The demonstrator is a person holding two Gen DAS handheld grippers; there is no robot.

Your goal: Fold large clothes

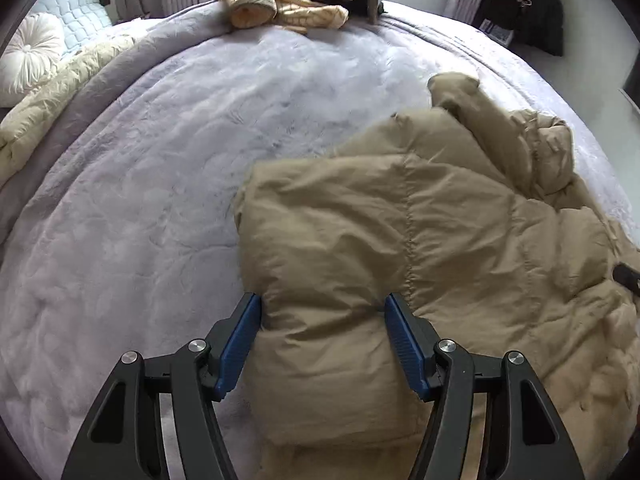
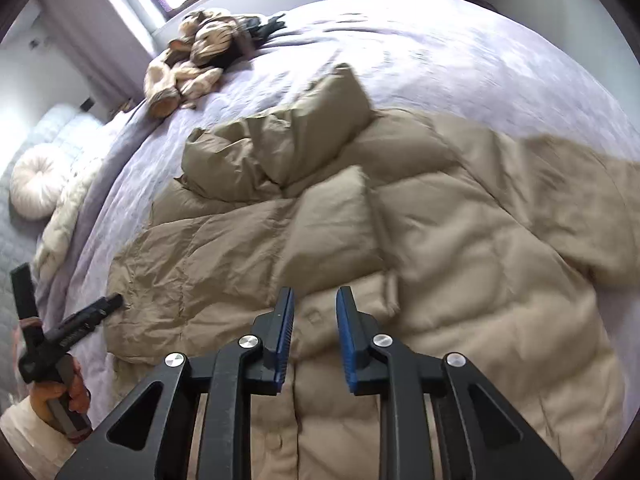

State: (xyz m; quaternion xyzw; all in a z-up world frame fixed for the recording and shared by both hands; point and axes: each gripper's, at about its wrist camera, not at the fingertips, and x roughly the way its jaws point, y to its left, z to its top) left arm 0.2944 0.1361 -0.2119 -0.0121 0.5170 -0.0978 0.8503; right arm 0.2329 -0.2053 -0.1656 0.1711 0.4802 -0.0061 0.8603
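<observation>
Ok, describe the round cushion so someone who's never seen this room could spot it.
Start at the lilac bedspread and go to its pillow end. The round cushion sits beside a cream quilt; only it is white, disc-shaped, pleated around a centre button.

No text, label, brand, number or sign can be read in either view. A small light patch with marks shows on a dark thing by the wall, far ahead and to the right of the left hand-held gripper, but it is too small and blurred to make out.
</observation>
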